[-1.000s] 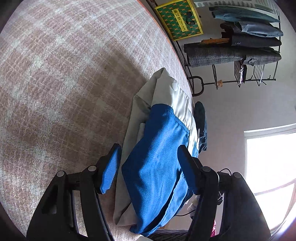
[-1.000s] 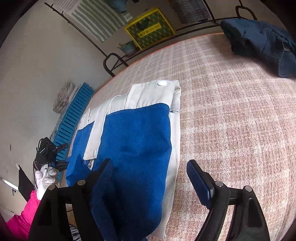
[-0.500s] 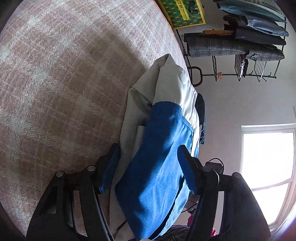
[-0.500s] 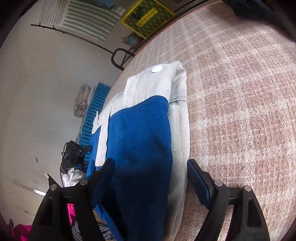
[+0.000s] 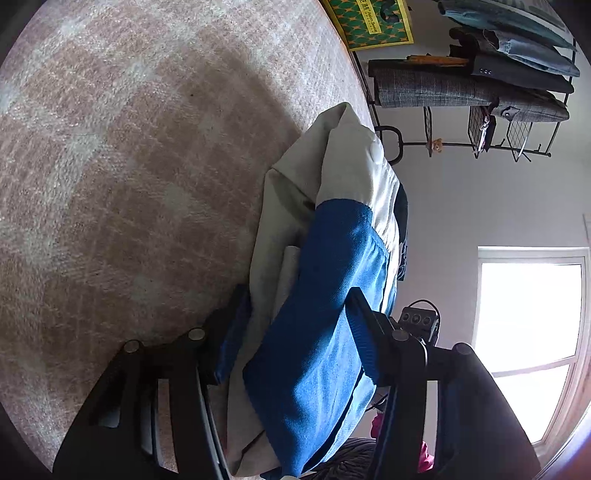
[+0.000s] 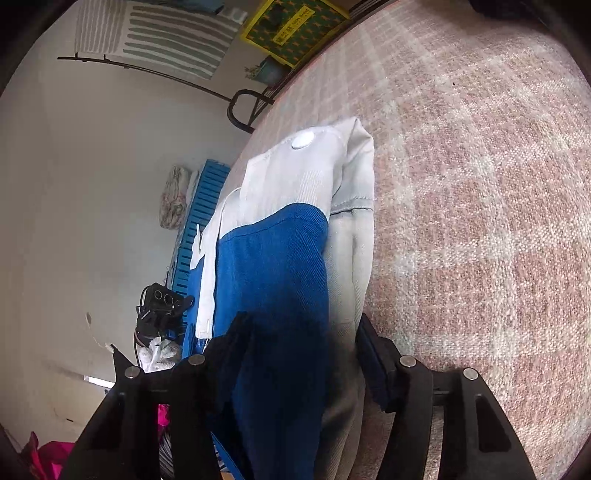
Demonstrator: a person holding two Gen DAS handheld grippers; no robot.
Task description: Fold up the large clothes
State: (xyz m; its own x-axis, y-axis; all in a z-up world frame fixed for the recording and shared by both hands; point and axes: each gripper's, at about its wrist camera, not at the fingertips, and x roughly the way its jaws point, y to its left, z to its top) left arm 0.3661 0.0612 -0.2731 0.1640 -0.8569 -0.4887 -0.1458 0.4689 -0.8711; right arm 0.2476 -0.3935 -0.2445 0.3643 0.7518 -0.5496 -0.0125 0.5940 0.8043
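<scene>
Window [image 5: 532,332] beyond left view's jacket [image 5: 325,332]

— What sits past the pink plaid surface [image 5: 110,166]?
— A black metal rack [image 5: 476,144] bearing folded clothes [image 5: 461,88], with a green-and-yellow patterned board [image 5: 369,22] beside it, and a bright window [image 5: 532,314].
— On the other side?
— A blue slatted crate [image 6: 199,218], a striped hanging [image 6: 166,37], a potted plant [image 6: 267,70].

1 jacket [image 5: 332,302] (blue/grey), 2 claws [image 5: 295,325]
</scene>
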